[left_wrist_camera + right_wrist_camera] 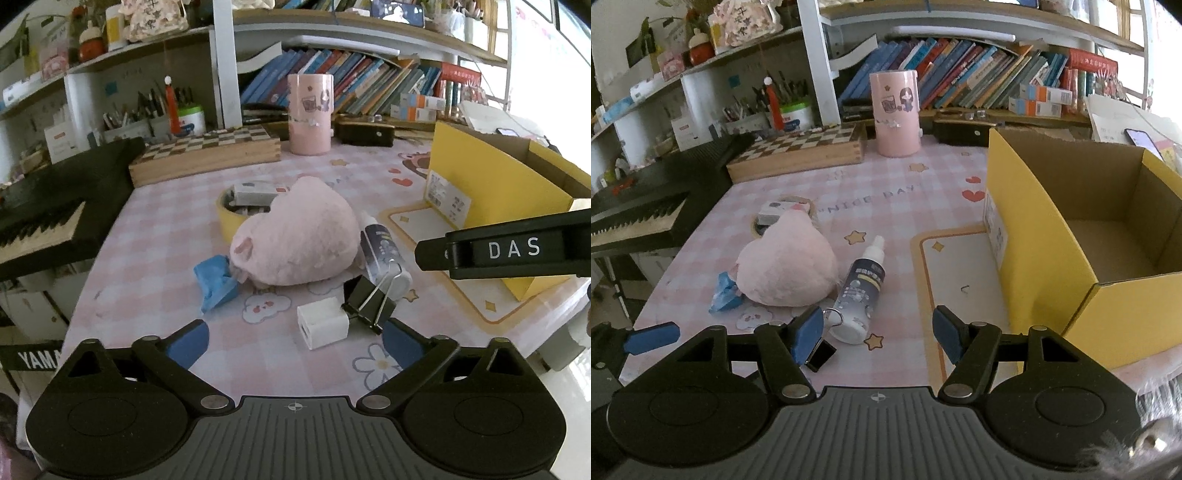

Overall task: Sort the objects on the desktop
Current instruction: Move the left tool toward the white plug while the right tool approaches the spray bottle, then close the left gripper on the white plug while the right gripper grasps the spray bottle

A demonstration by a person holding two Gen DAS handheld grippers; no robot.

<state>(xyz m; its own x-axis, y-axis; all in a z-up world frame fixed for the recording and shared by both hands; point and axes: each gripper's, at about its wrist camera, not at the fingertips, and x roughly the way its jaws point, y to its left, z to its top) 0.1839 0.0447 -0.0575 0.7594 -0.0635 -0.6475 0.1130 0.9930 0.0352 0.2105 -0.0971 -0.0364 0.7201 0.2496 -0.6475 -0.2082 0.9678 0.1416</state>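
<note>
A pink plush toy (299, 236) lies mid-table, also in the right wrist view (786, 267). Beside it lie a spray bottle (384, 254) (860, 291), a black binder clip (369, 299), a white charger cube (323, 323), a blue crumpled packet (216, 282) (724, 291) and a yellow tape roll (229, 214) holding a small box. An open yellow cardboard box (1071, 236) (495, 192) stands on the right. My left gripper (295, 341) is open, just short of the charger cube. My right gripper (879, 332) is open, just short of the bottle's base.
A pink cylindrical holder (310, 112) and a wooden chessboard box (207, 151) stand at the back. A black keyboard (48, 218) borders the table's left edge. Bookshelves fill the back. The right gripper's body (509, 249) shows in the left wrist view.
</note>
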